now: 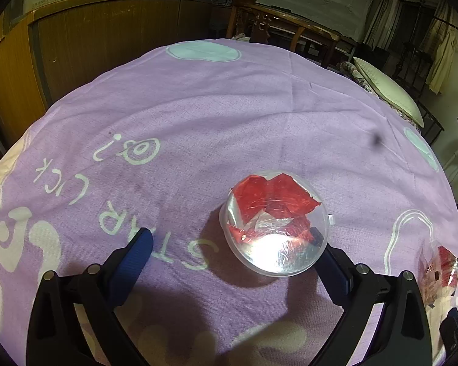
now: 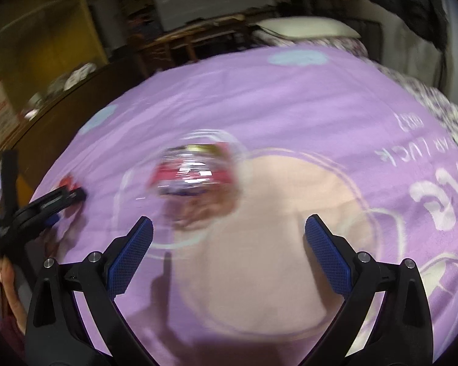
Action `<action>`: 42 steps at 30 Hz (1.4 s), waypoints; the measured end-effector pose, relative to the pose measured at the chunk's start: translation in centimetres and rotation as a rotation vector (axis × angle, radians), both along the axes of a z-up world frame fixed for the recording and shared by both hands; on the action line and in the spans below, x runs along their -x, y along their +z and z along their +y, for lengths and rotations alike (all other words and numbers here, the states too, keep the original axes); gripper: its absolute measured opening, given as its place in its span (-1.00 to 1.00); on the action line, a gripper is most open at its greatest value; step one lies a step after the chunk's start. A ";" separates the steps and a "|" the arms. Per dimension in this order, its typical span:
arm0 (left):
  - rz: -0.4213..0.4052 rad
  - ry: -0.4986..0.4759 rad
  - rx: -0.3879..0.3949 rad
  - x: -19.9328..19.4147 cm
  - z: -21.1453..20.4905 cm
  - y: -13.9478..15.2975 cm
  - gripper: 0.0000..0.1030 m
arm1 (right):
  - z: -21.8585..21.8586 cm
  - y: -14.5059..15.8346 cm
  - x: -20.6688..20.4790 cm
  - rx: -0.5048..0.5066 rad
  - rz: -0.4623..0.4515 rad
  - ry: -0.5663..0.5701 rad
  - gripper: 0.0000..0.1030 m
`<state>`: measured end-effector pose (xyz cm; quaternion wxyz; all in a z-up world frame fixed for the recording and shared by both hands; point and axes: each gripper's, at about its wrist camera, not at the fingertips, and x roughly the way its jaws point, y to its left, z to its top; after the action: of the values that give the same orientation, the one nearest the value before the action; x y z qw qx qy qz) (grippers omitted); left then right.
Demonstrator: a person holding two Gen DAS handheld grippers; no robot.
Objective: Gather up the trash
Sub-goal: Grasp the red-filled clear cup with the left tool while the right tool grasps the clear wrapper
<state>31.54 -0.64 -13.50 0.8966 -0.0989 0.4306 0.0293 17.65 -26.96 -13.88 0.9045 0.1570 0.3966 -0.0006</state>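
Note:
A clear plastic cup (image 1: 274,222) with red and clear wrapper scraps inside lies on the purple cloth (image 1: 229,106), tilted with its mouth toward the camera. My left gripper (image 1: 232,238) is open; the cup sits against its right finger, which is partly hidden behind it. A crumpled red and clear wrapper (image 1: 439,271) lies at the right edge. In the right wrist view, which is motion-blurred, my right gripper (image 2: 229,228) is open and empty just short of that crumpled wrapper (image 2: 195,177). The left gripper (image 2: 45,204) shows at the far left.
The cloth (image 2: 290,106) covers a round table and bears white lettering and pale patches. A wooden cabinet (image 1: 91,45) stands behind on the left. A wooden chair (image 1: 274,21) and a cushion (image 1: 387,88) lie beyond the far edge.

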 end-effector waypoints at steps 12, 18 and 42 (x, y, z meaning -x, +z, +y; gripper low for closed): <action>0.000 -0.001 -0.001 0.0 0.0 0.0 0.89 | -1.2 -1.9 -4.8 -0.035 0.093 -0.071 0.86; 0.002 -0.005 -0.016 -0.1 -0.4 0.0 0.89 | -4.1 -1.9 -2.0 -0.099 0.031 -0.188 0.86; -0.036 -0.110 0.050 -0.6 -1.3 0.3 0.88 | -2.8 -1.9 -6.1 -0.106 0.037 -0.056 0.75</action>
<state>32.16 -1.99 -13.17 0.9018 -0.0979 0.4197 -0.0325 23.75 -29.81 -15.78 0.8869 0.2159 0.4082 -0.0080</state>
